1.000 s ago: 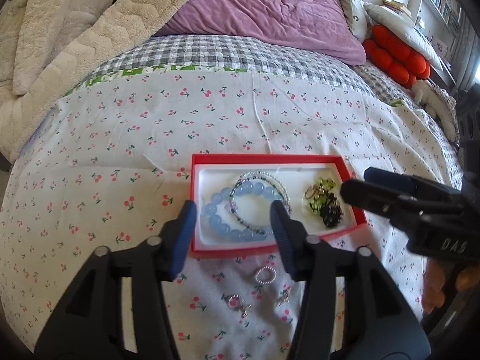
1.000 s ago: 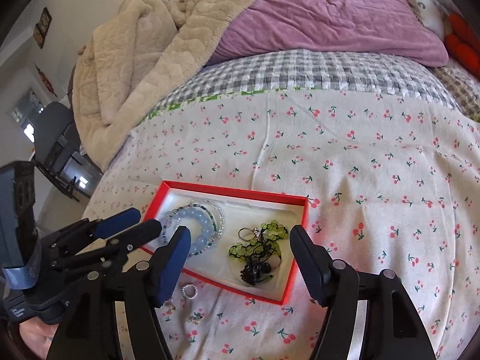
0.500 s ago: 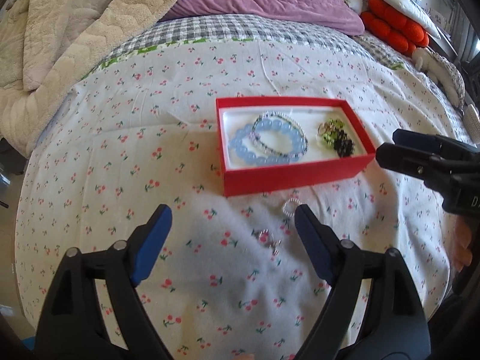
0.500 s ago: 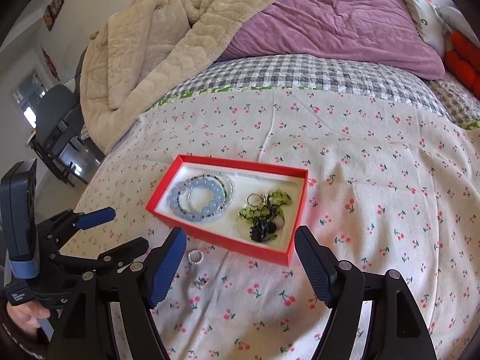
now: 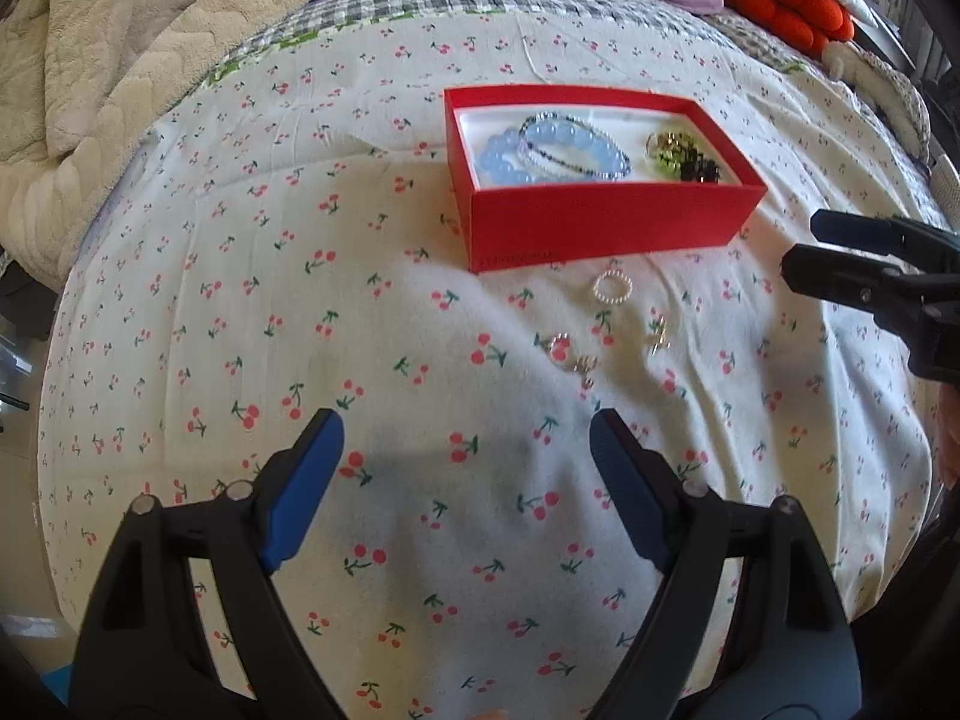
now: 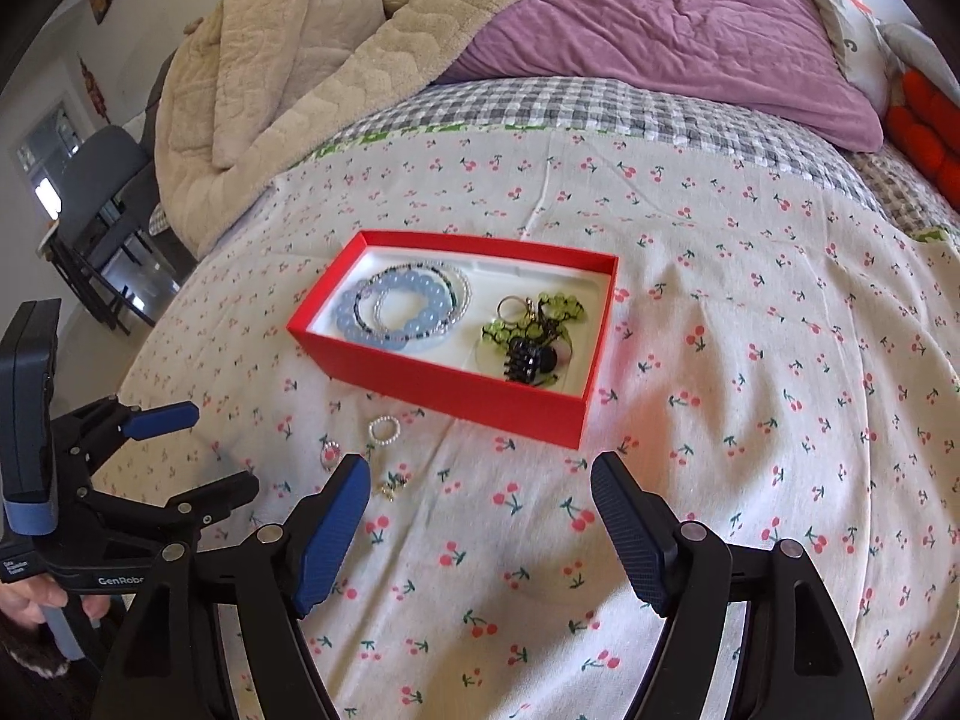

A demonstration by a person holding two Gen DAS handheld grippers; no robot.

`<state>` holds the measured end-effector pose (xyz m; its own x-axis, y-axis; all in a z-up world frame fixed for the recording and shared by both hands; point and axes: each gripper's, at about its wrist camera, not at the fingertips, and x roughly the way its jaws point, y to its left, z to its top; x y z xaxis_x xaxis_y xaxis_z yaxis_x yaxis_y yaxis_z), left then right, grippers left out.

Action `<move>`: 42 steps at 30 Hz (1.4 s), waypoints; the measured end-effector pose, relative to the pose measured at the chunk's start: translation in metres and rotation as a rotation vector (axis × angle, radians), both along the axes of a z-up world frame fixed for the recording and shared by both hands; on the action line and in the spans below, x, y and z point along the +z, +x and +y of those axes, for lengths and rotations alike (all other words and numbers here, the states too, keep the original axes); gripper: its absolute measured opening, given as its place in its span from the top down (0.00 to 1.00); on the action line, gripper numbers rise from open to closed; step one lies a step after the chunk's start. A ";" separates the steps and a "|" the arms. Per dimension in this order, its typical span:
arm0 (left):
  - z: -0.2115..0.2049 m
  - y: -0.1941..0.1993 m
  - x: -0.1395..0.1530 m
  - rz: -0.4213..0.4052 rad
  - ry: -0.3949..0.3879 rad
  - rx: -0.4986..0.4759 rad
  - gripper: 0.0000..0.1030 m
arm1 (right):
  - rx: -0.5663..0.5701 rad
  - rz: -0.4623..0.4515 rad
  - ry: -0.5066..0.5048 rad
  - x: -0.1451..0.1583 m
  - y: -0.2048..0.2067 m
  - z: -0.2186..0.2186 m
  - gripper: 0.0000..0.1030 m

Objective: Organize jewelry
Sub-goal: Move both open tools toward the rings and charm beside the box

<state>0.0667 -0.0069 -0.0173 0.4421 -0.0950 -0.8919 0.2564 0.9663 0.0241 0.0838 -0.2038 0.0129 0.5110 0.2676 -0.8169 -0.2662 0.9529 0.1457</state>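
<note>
A red box (image 5: 606, 225) (image 6: 456, 387) with a white lining sits on the cherry-print bedsheet. It holds blue bead bracelets (image 5: 552, 147) (image 6: 399, 306) and green and black pieces (image 5: 684, 156) (image 6: 531, 339). On the sheet in front of the box lie a pearl ring (image 5: 613, 287) (image 6: 384, 429), a silver ring (image 5: 561, 345) (image 6: 330, 453) and small earrings (image 5: 659, 330) (image 6: 393, 485). My left gripper (image 5: 465, 456) is open and empty, pulled back from the box. My right gripper (image 6: 480, 501) is open and empty, just short of the box's near wall.
A beige blanket (image 6: 300, 60) and a purple duvet (image 6: 660, 24) lie at the far side of the bed. Orange cushions (image 5: 786, 6) are at the far right. A dark chair (image 6: 102, 192) stands off the bed's left edge.
Both grippers have drawn back and up from the box. The left one has opened wide, having left the blue bracelets in the box. The box now looks farther away.
</note>
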 end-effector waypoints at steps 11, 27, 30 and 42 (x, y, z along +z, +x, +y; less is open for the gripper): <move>-0.004 -0.009 -0.007 -0.002 -0.045 -0.103 0.21 | 0.064 0.030 -0.071 -0.021 -0.003 0.018 0.25; -0.031 0.004 -0.016 -0.004 -0.138 -0.291 0.78 | 0.143 0.013 -0.103 -0.039 0.007 0.033 0.26; -0.036 0.008 -0.021 0.005 -0.137 -0.308 0.82 | 0.153 0.008 -0.103 -0.039 0.011 0.035 0.26; -0.055 0.007 -0.030 0.056 -0.134 -0.410 0.82 | 0.162 0.023 -0.108 -0.046 0.019 0.024 0.27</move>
<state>0.0739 -0.0616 -0.0477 0.2945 -0.3693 -0.8814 0.6172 0.7777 -0.1196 0.1025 -0.1793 -0.0327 0.4488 0.2554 -0.8563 -0.4153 0.9081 0.0532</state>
